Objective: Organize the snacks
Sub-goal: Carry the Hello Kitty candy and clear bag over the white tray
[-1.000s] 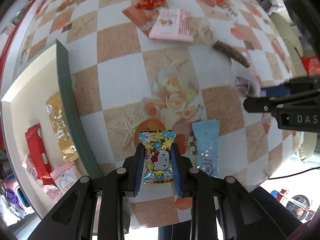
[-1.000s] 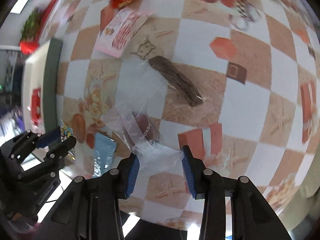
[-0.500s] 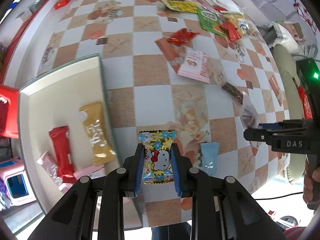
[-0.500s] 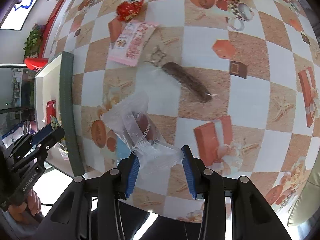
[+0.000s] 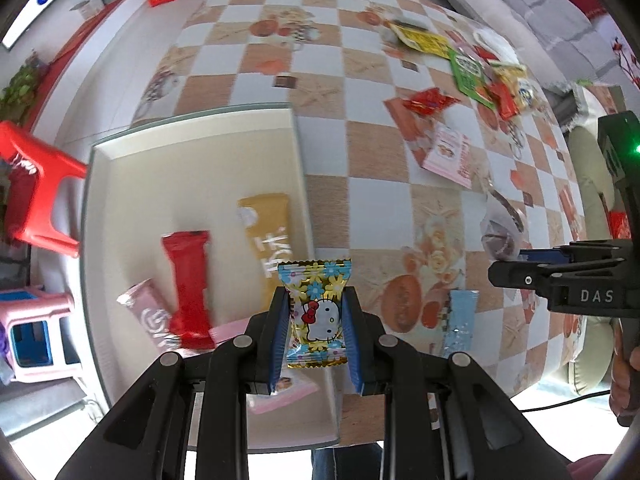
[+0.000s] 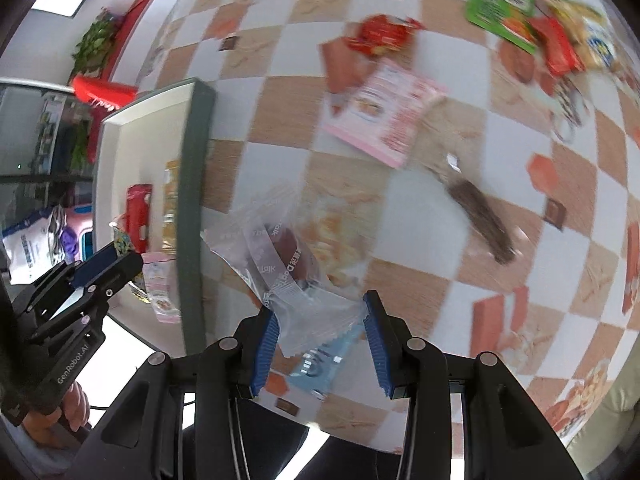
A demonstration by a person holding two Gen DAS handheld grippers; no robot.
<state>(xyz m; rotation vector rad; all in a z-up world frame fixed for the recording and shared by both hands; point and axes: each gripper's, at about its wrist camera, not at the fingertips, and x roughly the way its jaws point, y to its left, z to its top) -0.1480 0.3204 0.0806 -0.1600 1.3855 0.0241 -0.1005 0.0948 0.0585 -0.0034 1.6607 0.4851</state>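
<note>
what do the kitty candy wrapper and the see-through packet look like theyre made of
Kitty candy wrapper: likely metallised foil film, going by its mirror-like gold glints and crimped ends. See-through packet: thin clear plastic film with a crinkled, glossy surface; the dark snack shows through.

I am working in what is looking like a home living room. I am standing over a table [image 5: 376, 200] wearing a checked oilcloth printed with roses, starfish and cups. Snack packets [image 5: 472, 68] are lying scattered across it, and a cream tray [image 5: 192, 152] is sitting at its edge. Small plastic stools, one red [image 5: 36, 196] and one pink [image 5: 36, 332], are standing beside it. A grey cushioned sofa [image 5: 532, 4] is running along the far side.
</note>
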